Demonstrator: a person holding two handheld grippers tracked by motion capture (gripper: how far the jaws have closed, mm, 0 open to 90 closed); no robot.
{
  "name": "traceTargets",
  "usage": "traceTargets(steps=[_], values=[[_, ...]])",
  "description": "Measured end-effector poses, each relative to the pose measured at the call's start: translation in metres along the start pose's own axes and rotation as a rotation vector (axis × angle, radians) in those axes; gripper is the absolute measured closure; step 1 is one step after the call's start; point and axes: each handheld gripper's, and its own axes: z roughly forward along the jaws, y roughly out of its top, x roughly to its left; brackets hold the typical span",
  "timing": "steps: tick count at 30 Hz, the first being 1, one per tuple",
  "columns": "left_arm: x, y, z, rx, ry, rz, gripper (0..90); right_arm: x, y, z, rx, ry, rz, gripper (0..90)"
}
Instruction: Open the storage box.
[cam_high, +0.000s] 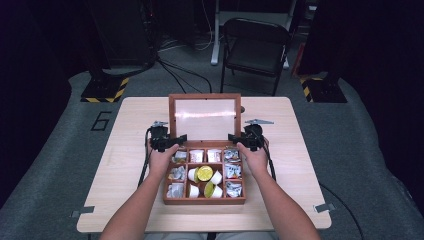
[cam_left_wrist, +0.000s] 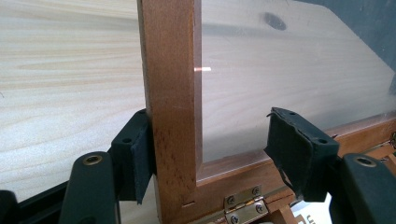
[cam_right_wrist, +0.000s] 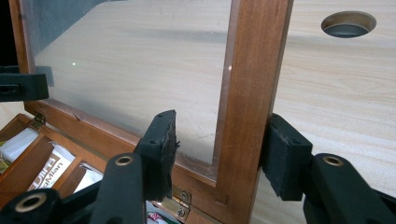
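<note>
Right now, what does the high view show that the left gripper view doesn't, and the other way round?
The high view adds the box with its open compartments holding white cups and foil packets, the left hand, the right hand, and a folding chair behind the table. The left gripper view adds a brass hinge and the left tongs straddling the frame of the lid, one pad against its outer edge and the other standing off. Both share the raised lid with its clear pane, and the pale table.
</note>
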Motion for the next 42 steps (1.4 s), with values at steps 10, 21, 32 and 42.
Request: traceTargets(steps=[10, 21, 32, 42], values=[[0.002, 0.002, 0.003, 0.024, -0.002, -0.019, 34.6, -0.005, 0.002, 0.004, 0.036, 0.010, 0.026, 48.6], [0.004, 0.002, 0.007, 0.041, 0.006, -0.035, 33.3, -0.009, 0.001, 0.007, 0.054, 0.025, 0.076, 48.2], [0.008, 0.002, 0.010, 0.058, -0.011, -0.069, 33.4, -0.014, 0.000, 0.010, 0.067, 0.045, 0.111, 48.2], [0.010, 0.002, 0.009, 0.080, -0.012, -0.085, 33.4, -0.016, 0.000, 0.014, 0.075, 0.053, 0.126, 48.0]])
